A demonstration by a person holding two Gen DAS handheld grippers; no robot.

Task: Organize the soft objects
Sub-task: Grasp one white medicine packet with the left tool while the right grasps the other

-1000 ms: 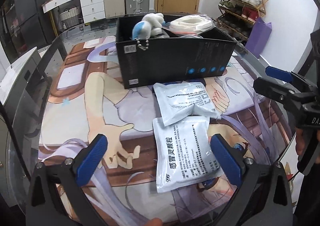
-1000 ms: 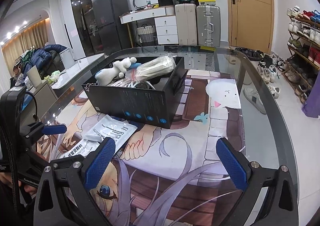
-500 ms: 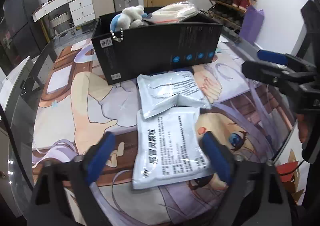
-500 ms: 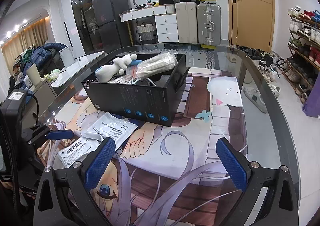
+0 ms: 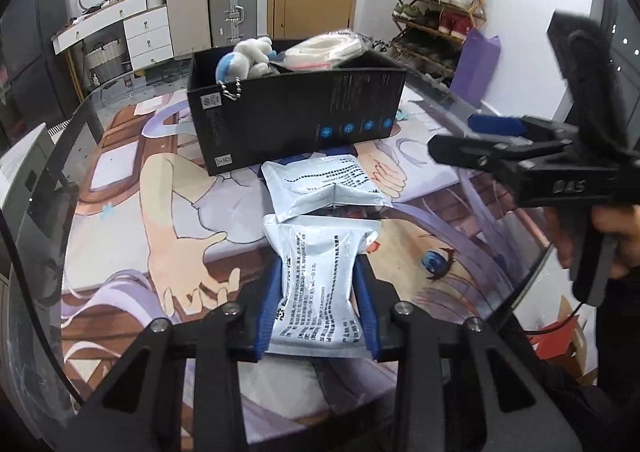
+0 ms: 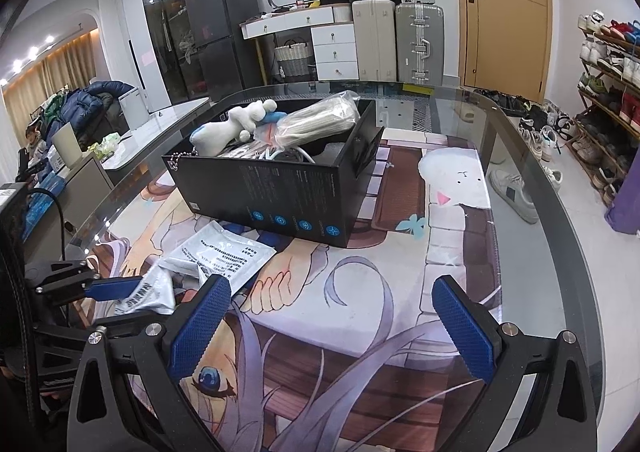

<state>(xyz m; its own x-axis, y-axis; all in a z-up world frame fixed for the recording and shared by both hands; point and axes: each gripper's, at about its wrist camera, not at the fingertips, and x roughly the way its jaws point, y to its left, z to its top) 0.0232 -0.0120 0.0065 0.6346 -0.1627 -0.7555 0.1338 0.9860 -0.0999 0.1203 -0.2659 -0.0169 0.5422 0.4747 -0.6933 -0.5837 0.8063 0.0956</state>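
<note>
A white printed pouch [image 5: 316, 316] lies on the anime-print mat, pinched narrow between the blue pads of my left gripper [image 5: 318, 272], whose jaws are closing on it. A second white pouch [image 5: 324, 184] lies just beyond it, in front of the black box [image 5: 296, 116]. The box holds a white and blue plush toy [image 5: 244, 58] and a clear bag of white material [image 5: 328, 50]. My right gripper [image 6: 331, 288] hovers open over the mat with nothing between its fingers. In the right wrist view, the gripped pouch [image 6: 152, 292] and the other pouch [image 6: 224, 256] lie to its left.
The mat covers a rounded glass table [image 6: 560, 220] whose edge curves close on the right. Beyond it are a shoe rack [image 6: 608, 92], suitcases [image 6: 418, 44], a white drawer unit [image 6: 334, 48] and a purple bag [image 5: 478, 64]. A person's hand [image 5: 616, 236] holds the right gripper's handle.
My left gripper moved forward over the near pouch and its jaws closed from wide open onto it, squeezing its sides in. The right gripper stayed still and open.
</note>
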